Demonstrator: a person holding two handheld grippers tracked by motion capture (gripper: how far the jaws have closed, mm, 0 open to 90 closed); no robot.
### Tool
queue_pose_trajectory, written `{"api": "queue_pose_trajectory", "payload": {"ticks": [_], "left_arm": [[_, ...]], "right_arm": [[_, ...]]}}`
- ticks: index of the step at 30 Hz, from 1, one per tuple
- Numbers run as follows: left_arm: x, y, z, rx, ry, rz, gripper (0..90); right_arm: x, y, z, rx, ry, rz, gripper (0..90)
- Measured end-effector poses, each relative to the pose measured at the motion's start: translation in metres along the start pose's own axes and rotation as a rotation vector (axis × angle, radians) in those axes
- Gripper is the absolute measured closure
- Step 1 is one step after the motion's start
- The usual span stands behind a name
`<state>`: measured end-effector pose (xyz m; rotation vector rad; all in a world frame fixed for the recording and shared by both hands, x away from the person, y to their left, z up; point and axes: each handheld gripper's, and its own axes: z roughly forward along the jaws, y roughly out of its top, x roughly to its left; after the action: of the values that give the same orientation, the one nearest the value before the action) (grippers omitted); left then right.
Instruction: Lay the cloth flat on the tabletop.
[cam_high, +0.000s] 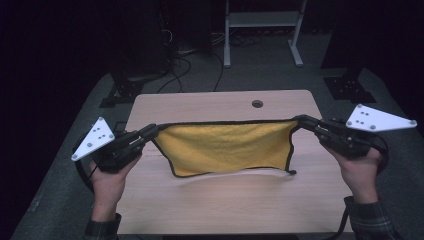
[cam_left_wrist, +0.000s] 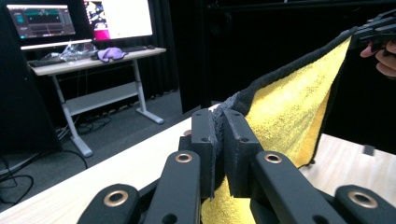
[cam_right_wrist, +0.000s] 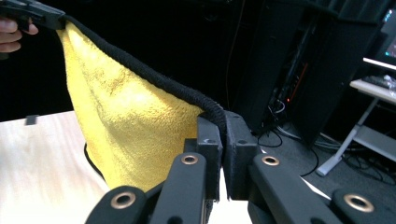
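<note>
A yellow cloth (cam_high: 227, 145) with a black hem is hanging stretched between the two tongs above the desk (cam_high: 220, 205). In the high view the left tongs (cam_high: 152, 131) are pinching the cloth's upper left corner and the right tongs (cam_high: 299, 120) are pinching its upper right corner, so the top hem is running nearly straight from one to the other. The rest of the cloth is drooping below that line; its lower edge is curving down toward the desk, and the lower right corner is lying close to the wood, though I cannot tell whether it is touching.

In the left gripper view the left tongs (cam_left_wrist: 219, 140) are closed on the cloth (cam_left_wrist: 299, 107), the hem being squeezed flat between the two black jaws, and the yellow face is rising away toward the other hand (cam_left_wrist: 385, 58) at the upper right. In the right gripper view the right tongs (cam_right_wrist: 223, 140) are likewise clamped on the hem, with the cloth (cam_right_wrist: 126, 130) sloping up to the far hand (cam_right_wrist: 14, 35) at the upper left.

A hand is holding each gripper from below, plaid sleeves showing at the bottom edge of the high view. A round hole (cam_high: 257, 104) is sitting in the desk behind the cloth.
</note>
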<state>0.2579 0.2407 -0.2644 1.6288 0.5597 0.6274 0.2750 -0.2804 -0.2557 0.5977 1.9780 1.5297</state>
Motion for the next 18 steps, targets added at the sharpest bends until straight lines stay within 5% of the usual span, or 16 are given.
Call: {"api": "queue_pose_trajectory", "payload": {"ticks": [8, 13, 18], "left_arm": [[-0.025, 0.015, -0.030, -0.019, -0.017, 0.036, 83.2], [-0.011, -0.004, -0.010, 0.043, -0.014, -0.001, 83.2], [0.011, -0.042, 0.019, 0.129, -0.024, -0.077, 83.2]], "right_arm": [[0.029, 0.017, -0.035, -0.036, 0.025, -0.071, 85.7], [0.022, 0.005, -0.023, 0.005, 0.027, -0.037, 85.7], [0.003, -0.031, 0.005, 0.112, 0.032, 0.020, 85.7]]}}
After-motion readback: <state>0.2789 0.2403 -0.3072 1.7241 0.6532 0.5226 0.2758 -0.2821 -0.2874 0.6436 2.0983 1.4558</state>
